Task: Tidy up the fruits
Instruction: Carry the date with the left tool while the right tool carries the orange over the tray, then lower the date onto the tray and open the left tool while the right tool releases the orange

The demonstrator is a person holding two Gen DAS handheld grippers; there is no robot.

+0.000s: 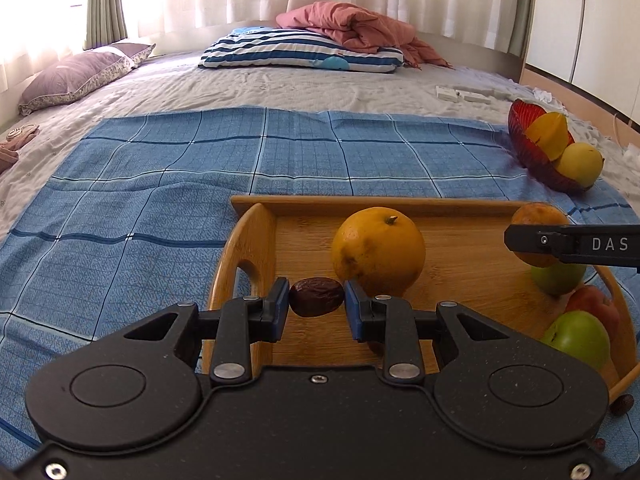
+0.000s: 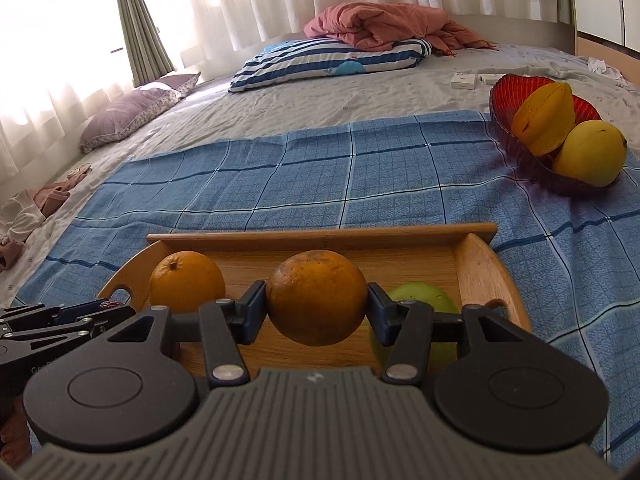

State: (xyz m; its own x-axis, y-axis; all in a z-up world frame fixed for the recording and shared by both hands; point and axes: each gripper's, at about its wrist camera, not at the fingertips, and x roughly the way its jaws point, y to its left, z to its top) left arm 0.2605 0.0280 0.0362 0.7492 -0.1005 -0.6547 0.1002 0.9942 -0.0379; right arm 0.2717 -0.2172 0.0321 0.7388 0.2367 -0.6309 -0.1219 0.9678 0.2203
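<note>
Bed (image 2: pixel 360 92): carried the blue cloth (image 2: pixel 320 176), and on it the tray and the bowl.
Tray (image 2: pixel 320 240): wooden, lay right under both grippers, nearer than anything else.
Bowl (image 2: pixel 516 92): red, held a starfruit (image 2: pixel 544 116) and a yellow fruit (image 2: pixel 588 152); it stood beyond the tray's far right corner, well apart from it, so ahead and to the right of both grippers.
Right gripper (image 2: pixel 318 308): clamped at middling width on an orange (image 2: pixel 316 296), carried above the tray floor; this hand was the nearer to the bowl (judged from how large the bowl looked in its view).
Loose orange (image 1: pixel 378 250): rested in the tray just beyond the left gripper's right finger.
Green fruits (image 1: pixel 580 336): sat with a red one at the tray's right end.
Left gripper (image 1: pixel 316 300): nearly closed, pinching a dark date (image 1: pixel 316 297) by its ends, its long axis lying across from finger to finger, over the tray's left end (farther from the bowl).
Likely move: the orange rightward and forward to the bowl.
</note>
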